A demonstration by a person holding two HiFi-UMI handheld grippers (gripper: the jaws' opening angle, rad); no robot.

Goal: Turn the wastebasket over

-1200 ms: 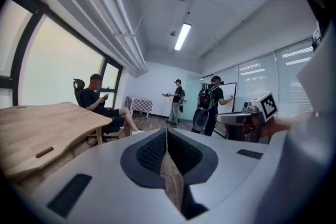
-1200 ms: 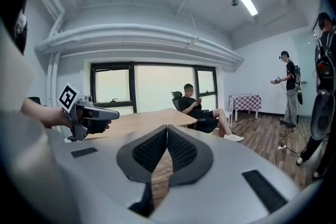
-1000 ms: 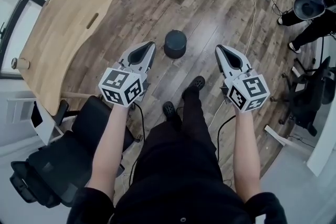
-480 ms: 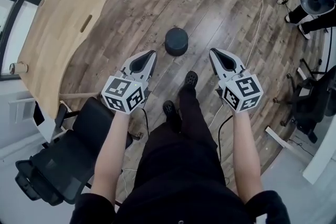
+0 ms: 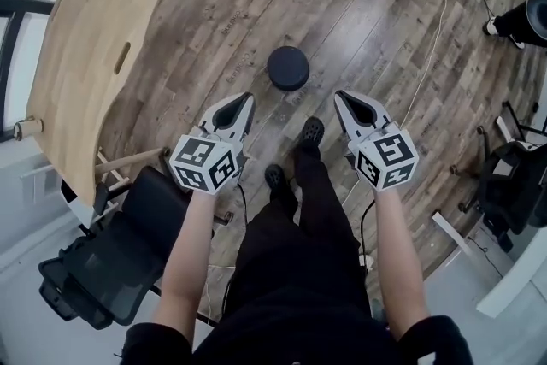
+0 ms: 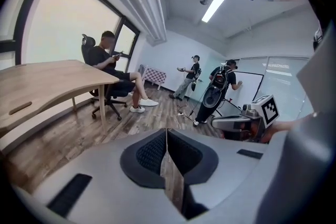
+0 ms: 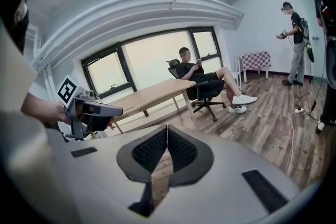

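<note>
Wood-plank floor (image 5: 367, 4), upper centre: round black plastic wastebasket (image 5: 288, 68) now nearer; left gripper (image 5: 242, 103) and right gripper (image 5: 345, 102) closed, empty; approach underway.

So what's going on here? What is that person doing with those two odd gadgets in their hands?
A person stands holding a hand-held gripper in each hand, the left gripper and the right gripper. Both are shut and empty. They point toward a small dark wastebasket that stands on the wooden floor just ahead of the person's feet. Neither gripper touches it, so turning it over has not started.
</note>
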